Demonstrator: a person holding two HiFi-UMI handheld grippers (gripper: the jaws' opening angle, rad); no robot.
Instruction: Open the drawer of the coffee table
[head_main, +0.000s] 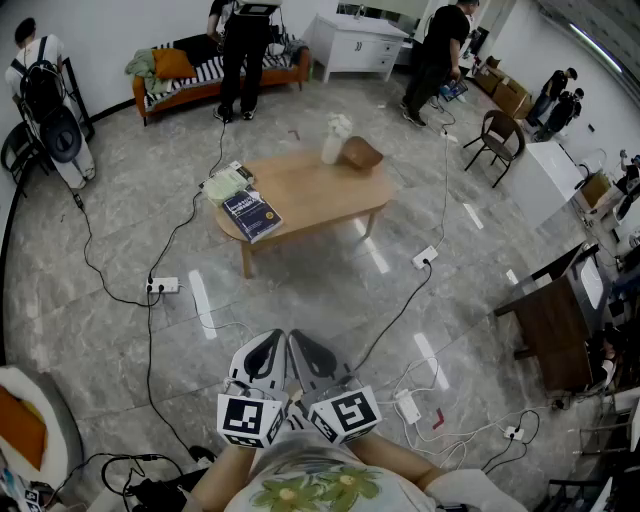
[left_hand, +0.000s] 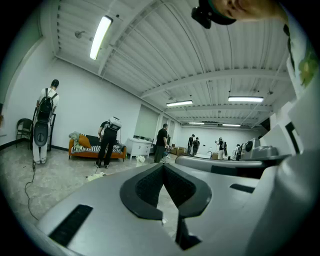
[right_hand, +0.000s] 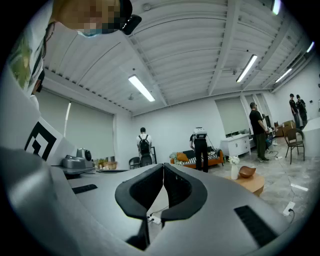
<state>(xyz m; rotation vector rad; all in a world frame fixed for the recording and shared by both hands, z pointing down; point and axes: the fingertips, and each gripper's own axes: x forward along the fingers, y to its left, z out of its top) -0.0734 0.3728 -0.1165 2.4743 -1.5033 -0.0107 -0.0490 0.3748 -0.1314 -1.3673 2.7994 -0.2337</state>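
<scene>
A light wooden coffee table (head_main: 320, 195) stands on the marble floor, well ahead of me. On it lie a dark blue book (head_main: 251, 215), a greenish book (head_main: 226, 184), a white vase (head_main: 334, 140) and a brown bowl (head_main: 361, 153). No drawer shows from here. My left gripper (head_main: 266, 352) and right gripper (head_main: 309, 351) are held side by side near my body, far short of the table. Both are shut with nothing between the jaws. In the right gripper view the table (right_hand: 252, 183) sits low at the right, with the vase (right_hand: 234, 170) and bowl (right_hand: 246, 171) on it.
Cables and power strips (head_main: 164, 286) run over the floor around the table, another strip (head_main: 425, 257) to its right. An orange sofa (head_main: 215, 75) and white cabinet (head_main: 355, 45) stand at the back. Several people stand around. A dark desk (head_main: 552, 320) stands right.
</scene>
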